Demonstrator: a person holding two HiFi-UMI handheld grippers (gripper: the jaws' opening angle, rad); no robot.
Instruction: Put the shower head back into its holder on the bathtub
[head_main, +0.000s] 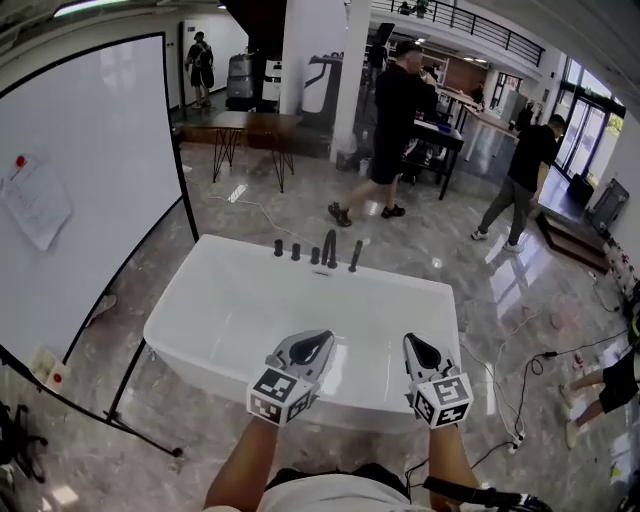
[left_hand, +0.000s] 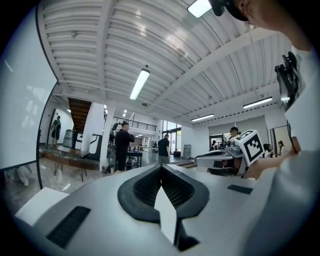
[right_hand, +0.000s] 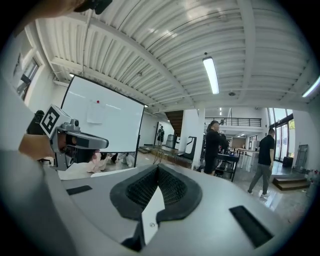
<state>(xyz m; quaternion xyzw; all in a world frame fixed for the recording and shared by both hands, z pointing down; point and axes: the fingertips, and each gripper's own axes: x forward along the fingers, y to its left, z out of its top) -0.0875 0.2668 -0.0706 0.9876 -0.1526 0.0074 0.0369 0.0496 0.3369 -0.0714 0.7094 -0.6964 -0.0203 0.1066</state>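
A white screen (head_main: 90, 190) on a black stand is standing at 9 o'clock of the white bathtub (head_main: 200, 310), one stand foot (head_main: 145, 440) lying on the floor near the tub's near left corner. The left gripper (head_main: 318, 340) is hovering over the 6 o'clock rim, its fingers (left_hand: 142, 189) clenched together on nothing. The right gripper (head_main: 418, 345) is hovering just beside it, its fingers (right_hand: 137, 190) likewise pressed shut and empty. Beyond the tub, one person in dark clothes (head_main: 385, 130) is walking at 12 o'clock and another (head_main: 520, 180) at 2 o'clock. Cables (head_main: 520, 380) are trailing across the glossy floor at 3 o'clock. Nothing is lying in the basin between the grippers and the far rim. The shower head (head_main: 355, 256) is standing at the 12 o'clock rim, just right of the spout (head_main: 329, 247), at the right end of a row of dark fittings (head_main: 296, 251). It is looking slim, dark and slightly tilted. It is too small to tell how it is sitting in its holder.
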